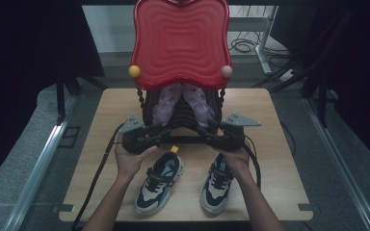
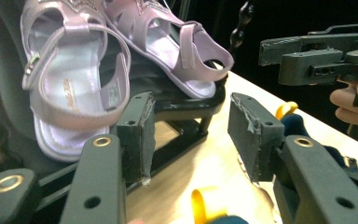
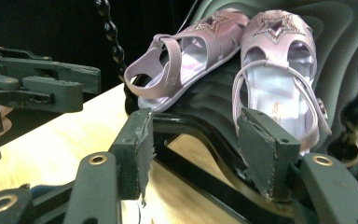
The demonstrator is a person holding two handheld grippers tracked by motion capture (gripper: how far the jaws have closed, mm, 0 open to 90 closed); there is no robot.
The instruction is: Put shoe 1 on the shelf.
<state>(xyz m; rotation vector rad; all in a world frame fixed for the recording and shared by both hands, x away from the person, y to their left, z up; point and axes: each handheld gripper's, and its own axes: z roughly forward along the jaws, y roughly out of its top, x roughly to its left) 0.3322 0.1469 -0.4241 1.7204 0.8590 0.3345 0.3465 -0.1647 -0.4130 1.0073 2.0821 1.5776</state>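
A pair of lilac sandals point(image 1: 164, 103) point(image 1: 196, 100) lies on the sloping black lower shelf point(image 1: 183, 122) of a shoe rack with a red wavy top point(image 1: 180, 41). My left gripper point(image 1: 163, 133) and right gripper point(image 1: 207, 133) hover just in front of that shelf, tips turned toward each other. The left gripper point(image 2: 191, 135) is open with nothing between its pads, a sandal point(image 2: 70, 79) beyond its left jaw. The right gripper point(image 3: 193, 144) is open and empty too, facing the other sandal point(image 3: 279, 60). Two dark-and-cream sneakers point(image 1: 159, 180) point(image 1: 218, 182) stand on the table below my hands.
The wooden table point(image 1: 274, 144) has bare room left and right of the rack. Twisted black posts point(image 1: 139, 98) carry the rack's shelves. A yellow heel loop point(image 1: 175, 149) sticks up from the left sneaker. Cables trail from both grippers toward the table's front edge.
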